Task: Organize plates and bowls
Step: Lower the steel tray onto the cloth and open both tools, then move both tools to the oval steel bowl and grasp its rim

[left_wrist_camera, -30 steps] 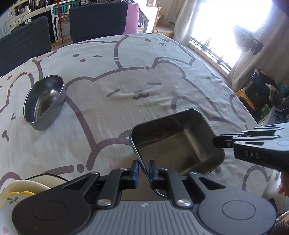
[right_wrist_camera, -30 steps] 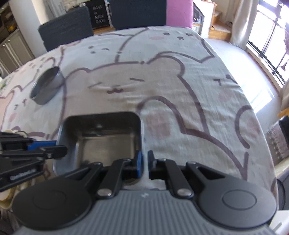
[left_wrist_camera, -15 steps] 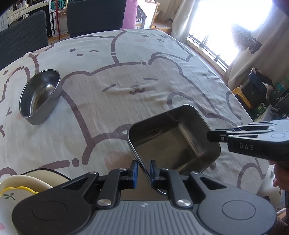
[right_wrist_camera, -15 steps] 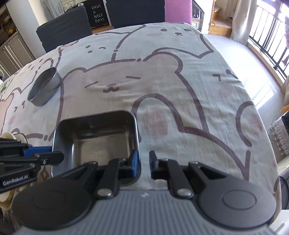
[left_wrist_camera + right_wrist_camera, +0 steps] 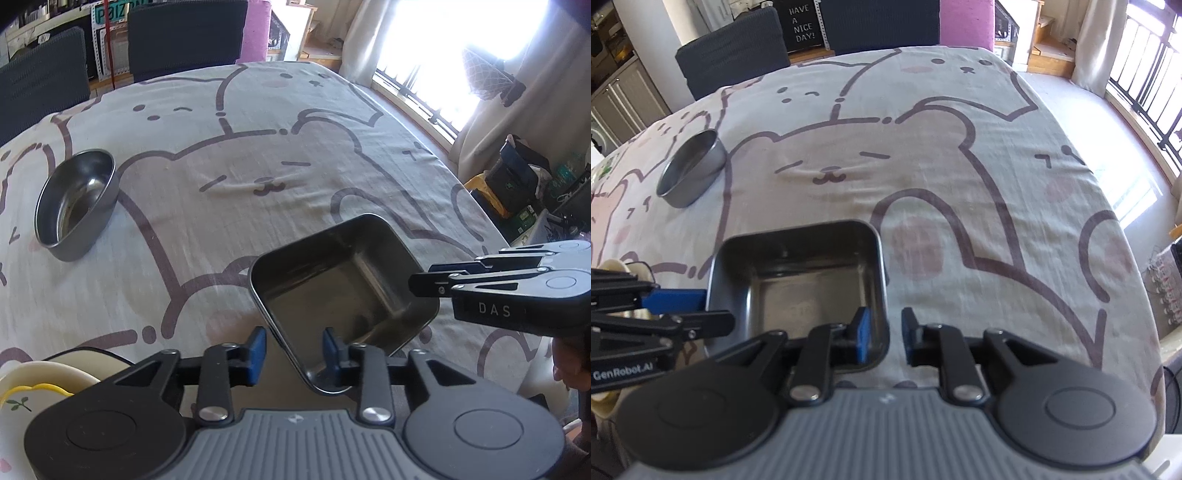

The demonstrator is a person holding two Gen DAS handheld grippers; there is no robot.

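Note:
A square steel dish [image 5: 343, 291] lies on the bear-print tablecloth near the front edge; it also shows in the right wrist view [image 5: 809, 280]. My left gripper [image 5: 293, 349] is open, its jaws straddling the dish's near-left rim without clamping it. My right gripper [image 5: 884, 334] is open too, its jaws either side of the dish's right wall. A round steel bowl [image 5: 75, 205] stands apart at the far left, also in the right wrist view [image 5: 692, 168]. A cream plate with a yellow rim [image 5: 33, 391] lies at the near left.
Dark chairs [image 5: 184, 33] stand behind the far table edge. The table's right edge drops toward a bright window and floor clutter [image 5: 517, 184]. The cloth [image 5: 923, 147] between bowl and dish is bare.
Both grippers have opened from shut on the square dish's rims. The dish has settled lower onto the cloth and sits released.

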